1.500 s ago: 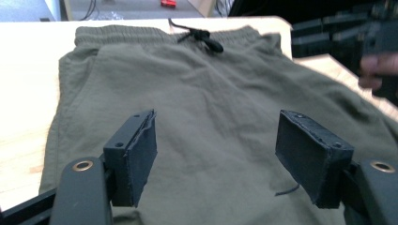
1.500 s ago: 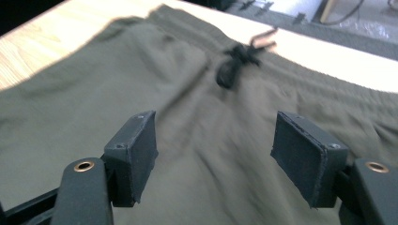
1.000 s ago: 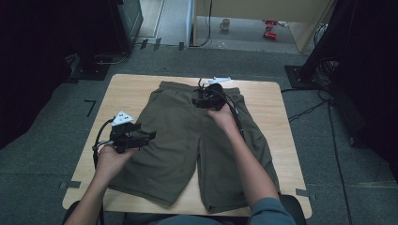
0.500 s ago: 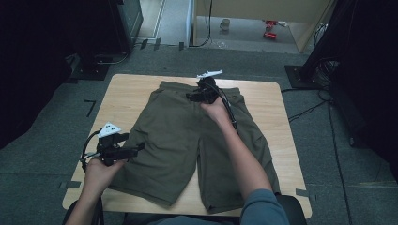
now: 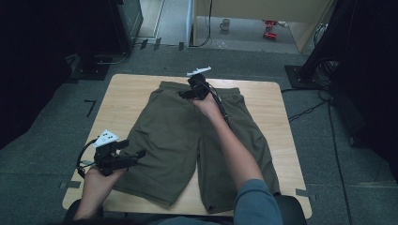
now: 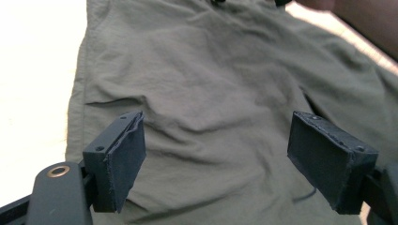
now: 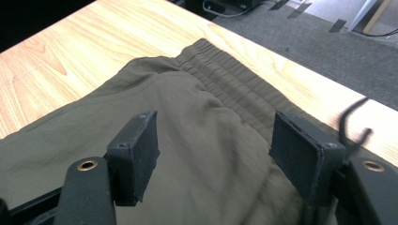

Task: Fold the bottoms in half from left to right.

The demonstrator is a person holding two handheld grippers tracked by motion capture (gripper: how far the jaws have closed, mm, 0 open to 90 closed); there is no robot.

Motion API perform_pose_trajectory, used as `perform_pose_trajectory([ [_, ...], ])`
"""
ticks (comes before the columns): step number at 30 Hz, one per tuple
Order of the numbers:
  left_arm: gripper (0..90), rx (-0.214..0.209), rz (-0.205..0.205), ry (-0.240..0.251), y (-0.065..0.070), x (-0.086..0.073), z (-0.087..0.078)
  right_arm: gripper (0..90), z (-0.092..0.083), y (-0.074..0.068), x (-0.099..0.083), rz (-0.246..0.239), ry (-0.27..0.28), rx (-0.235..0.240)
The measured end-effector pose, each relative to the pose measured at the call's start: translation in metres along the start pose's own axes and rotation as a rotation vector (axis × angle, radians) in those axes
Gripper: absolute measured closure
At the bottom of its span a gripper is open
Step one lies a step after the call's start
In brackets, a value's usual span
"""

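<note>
Olive shorts [image 5: 187, 140] lie flat on the desk [image 5: 126, 93]. The left gripper [image 5: 136, 154] has just been opening, nothing between its fingers; the right gripper [image 5: 184, 95] hangs open over the waistband [image 7: 234, 84].

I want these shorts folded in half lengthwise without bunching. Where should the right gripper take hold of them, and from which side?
Probably the elastic waistband of the shorts, near its middle. It is the thickest, ribbed edge and lies flat along the table's far side, so a jaw can slip under it. The right gripper, open above the cloth just short of it, should come down from over the shorts toward that edge.
</note>
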State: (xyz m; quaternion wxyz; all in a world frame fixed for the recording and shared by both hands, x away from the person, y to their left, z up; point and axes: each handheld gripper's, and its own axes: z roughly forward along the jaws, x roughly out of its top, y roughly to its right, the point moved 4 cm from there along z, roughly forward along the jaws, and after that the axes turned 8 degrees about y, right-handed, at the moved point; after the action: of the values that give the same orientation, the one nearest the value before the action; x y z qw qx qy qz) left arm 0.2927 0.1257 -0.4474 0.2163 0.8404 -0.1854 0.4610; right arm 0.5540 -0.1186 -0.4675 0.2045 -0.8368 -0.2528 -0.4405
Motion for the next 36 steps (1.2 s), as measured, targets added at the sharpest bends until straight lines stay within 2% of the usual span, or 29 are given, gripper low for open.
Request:
perform_pose_trajectory([
  [2,20.3,0.018,-0.007,-0.011,-0.005,-0.004,0.003,32.0,0.007,-0.004,0.002,-0.016,-0.001,0.002],
  [3,20.3,0.02,-0.029,-0.017,-0.009,-0.006,0.004,32.6,0.01,-0.006,0.003,-0.024,0.008,0.004],
  [5,20.3,0.043,-0.034,-0.025,-0.015,-0.009,0.005,33.0,0.016,-0.008,0.005,-0.013,0.02,0.016],
  [7,20.3,0.059,-0.038,-0.034,-0.02,-0.012,0.005,32.2,0.024,-0.009,0.005,-0.003,0.004,0.026],
  [11,20.2,0.085,-0.053,-0.076,-0.026,-0.021,0.008,32.3,0.037,-0.011,0.007,-0.023,-0.001,0.014],
  [13,20.2,0.107,-0.03,-0.08,-0.027,-0.021,0.008,32.2,0.047,-0.011,0.008,-0.013,-0.012,0.016],
  [15,20.2,0.103,-0.033,-0.075,-0.027,-0.021,0.007,32.3,0.05,-0.012,0.008,-0.013,-0.013,0.016],
  [19,20.3,0.124,-0.036,-0.089,-0.029,-0.026,0.007,32.3,0.063,-0.016,0.007,-0.023,-0.012,0.017],
  [21,20.2,0.123,-0.036,-0.082,-0.025,-0.027,0.007,32.2,0.068,-0.017,0.006,-0.023,-0.018,0.022],
  [24,20.3,0.098,-0.038,-0.066,-0.017,-0.027,0.008,31.8,0.078,-0.019,0.005,-0.007,-0.02,0.03],
  [25,20.3,0.093,-0.038,-0.058,-0.014,-0.027,0.009,31.0,0.084,-0.02,0.005,0.016,-0.017,0.039],
  [29,20.1,0.062,-0.06,-0.04,-0.007,-0.026,0.014,30.3,0.091,-0.023,0.004,0.016,-0.016,0.041],
  [31,20.2,0.021,-0.081,-0.028,0.001,-0.024,0.019,29.9,0.095,-0.025,0.003,0.006,-0.031,0.038],
  [34,20.2,-0.025,-0.075,-0.033,0.014,-0.024,0.026,29.9,0.102,-0.027,0.001,-0.005,-0.044,0.033],
  [36,20.2,-0.03,-0.051,-0.044,0.021,-0.028,0.027,29.6,0.106,-0.028,-0.001,-0.004,-0.048,0.034],
])
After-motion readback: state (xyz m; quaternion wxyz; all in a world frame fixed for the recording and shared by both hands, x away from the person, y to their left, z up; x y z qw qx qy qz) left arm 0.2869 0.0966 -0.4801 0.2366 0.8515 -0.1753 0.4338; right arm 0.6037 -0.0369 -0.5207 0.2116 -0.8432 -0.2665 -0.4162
